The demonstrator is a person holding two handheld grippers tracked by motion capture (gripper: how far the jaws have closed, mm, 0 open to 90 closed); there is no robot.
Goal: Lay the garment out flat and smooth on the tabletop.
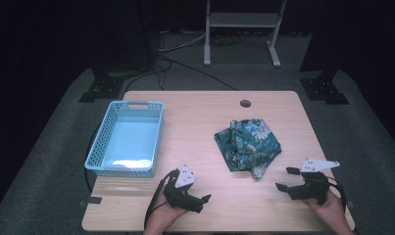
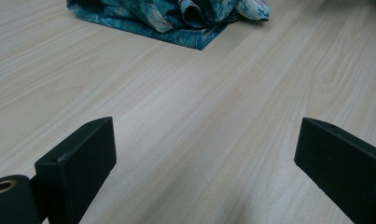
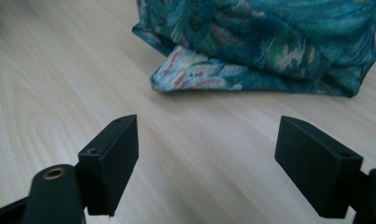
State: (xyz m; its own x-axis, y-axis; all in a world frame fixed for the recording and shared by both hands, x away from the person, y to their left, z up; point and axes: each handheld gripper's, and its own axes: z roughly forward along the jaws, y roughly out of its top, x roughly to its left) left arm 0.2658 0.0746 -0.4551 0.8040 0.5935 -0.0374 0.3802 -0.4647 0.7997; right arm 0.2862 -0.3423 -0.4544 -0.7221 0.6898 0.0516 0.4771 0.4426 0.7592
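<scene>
A crumpled teal cloth with a floral print [image 1: 246, 144] lies on the right half of the wooden table [image 1: 195, 122]. My left gripper [image 1: 204, 199] rests near the front edge, pointing right toward the cloth, jaws wide apart and empty. In the left gripper view the cloth [image 2: 176, 18] lies far ahead of the left gripper [image 2: 206, 140]. My right gripper [image 1: 285, 178] sits at the front right, open, aimed left at the cloth's near corner. The right gripper view has the cloth [image 3: 269, 46] a short way beyond the open right gripper [image 3: 209, 140].
A light blue perforated basket [image 1: 136, 104] stands empty on the table's left side. A round cable hole [image 1: 245, 103] sits near the far edge. On the carpet beyond are a white frame [image 1: 241, 29], cables and two black stand bases [image 1: 104, 87].
</scene>
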